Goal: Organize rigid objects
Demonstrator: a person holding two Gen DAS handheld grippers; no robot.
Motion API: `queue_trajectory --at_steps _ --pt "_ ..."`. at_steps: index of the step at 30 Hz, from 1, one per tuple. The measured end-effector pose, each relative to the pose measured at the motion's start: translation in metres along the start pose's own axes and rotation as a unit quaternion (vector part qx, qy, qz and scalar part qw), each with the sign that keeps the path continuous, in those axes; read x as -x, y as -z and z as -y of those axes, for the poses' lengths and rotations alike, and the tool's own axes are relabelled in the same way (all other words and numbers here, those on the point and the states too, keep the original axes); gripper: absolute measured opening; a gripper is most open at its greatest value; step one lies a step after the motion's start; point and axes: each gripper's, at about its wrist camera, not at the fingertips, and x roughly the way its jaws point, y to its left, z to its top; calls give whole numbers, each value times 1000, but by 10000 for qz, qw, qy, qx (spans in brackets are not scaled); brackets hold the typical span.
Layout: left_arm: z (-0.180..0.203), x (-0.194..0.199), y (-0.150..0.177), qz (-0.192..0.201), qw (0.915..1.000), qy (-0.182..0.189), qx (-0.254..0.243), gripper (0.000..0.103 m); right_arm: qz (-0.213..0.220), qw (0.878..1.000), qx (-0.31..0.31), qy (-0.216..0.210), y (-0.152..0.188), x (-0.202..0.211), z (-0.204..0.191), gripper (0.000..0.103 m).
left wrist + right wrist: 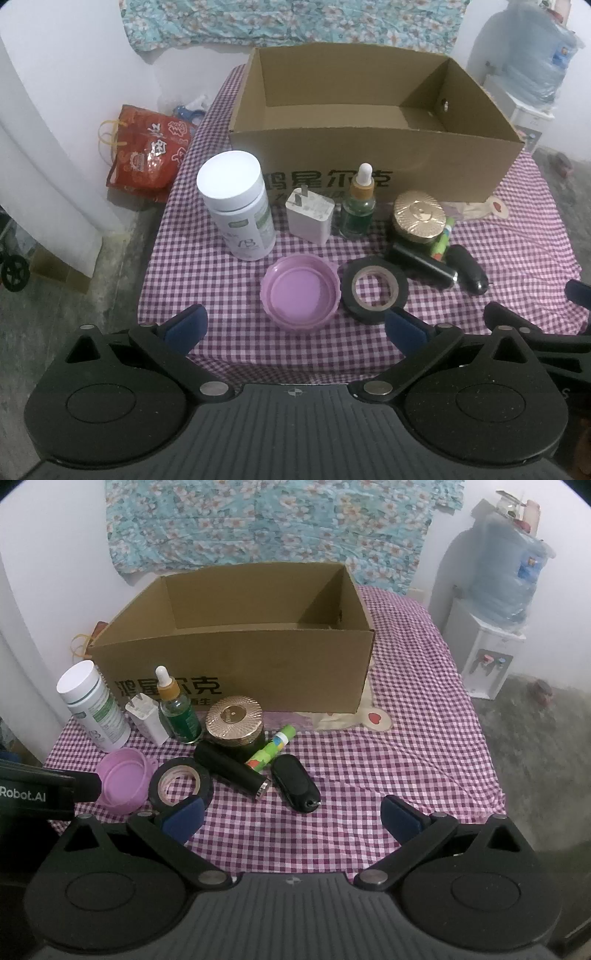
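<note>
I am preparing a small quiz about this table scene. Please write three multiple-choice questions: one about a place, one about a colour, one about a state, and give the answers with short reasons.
1. Where does the dropper bottle stand?
A. inside the cardboard box
B. between the white charger and the gold-lidded jar
C. on the floor

2. What colour is the loose lid beside the roll of black tape?
A. pink-purple
B. yellow
C. green

3. In what state are the two tongs?
A. both shut on items
B. one holds the tape
C. both open, holding nothing

Answers:
1 B: the dropper bottle stands between the white charger and the gold-lidded jar, before the cardboard box.
2 A: the loose lid beside the roll of black tape is pink-purple.
3 C: the left tongs and right tongs gape over bare cloth.
</note>
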Motion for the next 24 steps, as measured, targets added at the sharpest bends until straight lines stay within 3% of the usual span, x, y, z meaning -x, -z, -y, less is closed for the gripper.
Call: queue_trajectory --at_steps 24 --pt "-1 2 0 12 9999 -97 117 103 -7 10000 17 -66 -3 1 -1 103"
